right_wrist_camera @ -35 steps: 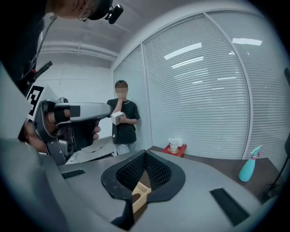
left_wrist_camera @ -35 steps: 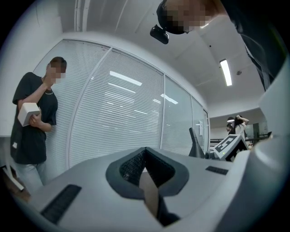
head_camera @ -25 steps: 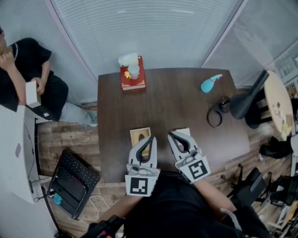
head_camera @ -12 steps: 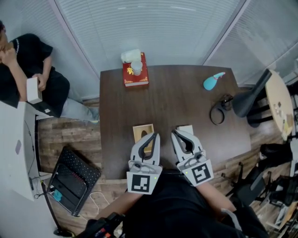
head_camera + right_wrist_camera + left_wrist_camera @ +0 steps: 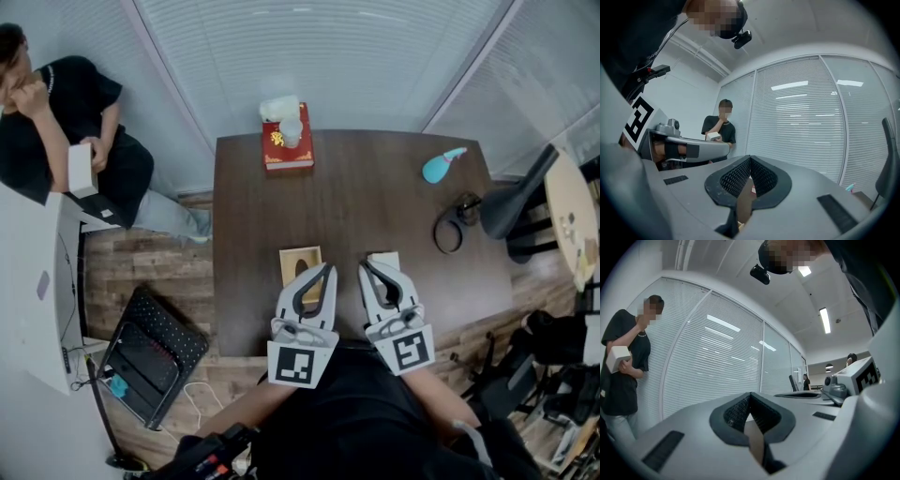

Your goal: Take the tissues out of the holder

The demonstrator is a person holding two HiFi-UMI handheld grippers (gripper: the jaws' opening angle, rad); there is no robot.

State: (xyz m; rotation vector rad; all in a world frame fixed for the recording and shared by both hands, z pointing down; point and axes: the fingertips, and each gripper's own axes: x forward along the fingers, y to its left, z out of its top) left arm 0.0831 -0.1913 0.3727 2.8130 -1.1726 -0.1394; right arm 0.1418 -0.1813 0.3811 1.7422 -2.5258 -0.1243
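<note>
- Your left gripper: jaws are pressed together at the tips with nothing pinched. It sits over the near right part of the tan wooden box-shaped holder with an oval slot in its top.
- Your right gripper: jaws are fully together too, and empty. Its tip is just beside a pale flat square item.
- The holder stands on the dark brown wooden table, close to the near edge and left of centre. No tissue shows poking out of the slot, and the inside is hidden.
- The pale square item lies just right of the holder. It could be the tissues, but it is too small to tell.
- A red flat box sits at the far edge with a white crumpled wad at its far end, well apart from both tools.
- Step in hand: my judgement is that this fits two stages. Either the tissues are inside the holder and your tools are poised in front of it, or the pale item is the tissues, lying out beside the holder with both tools let go. The views don't settle which.
- Either way, a tool has to spread its jaws before it can pinch anything.
</note>
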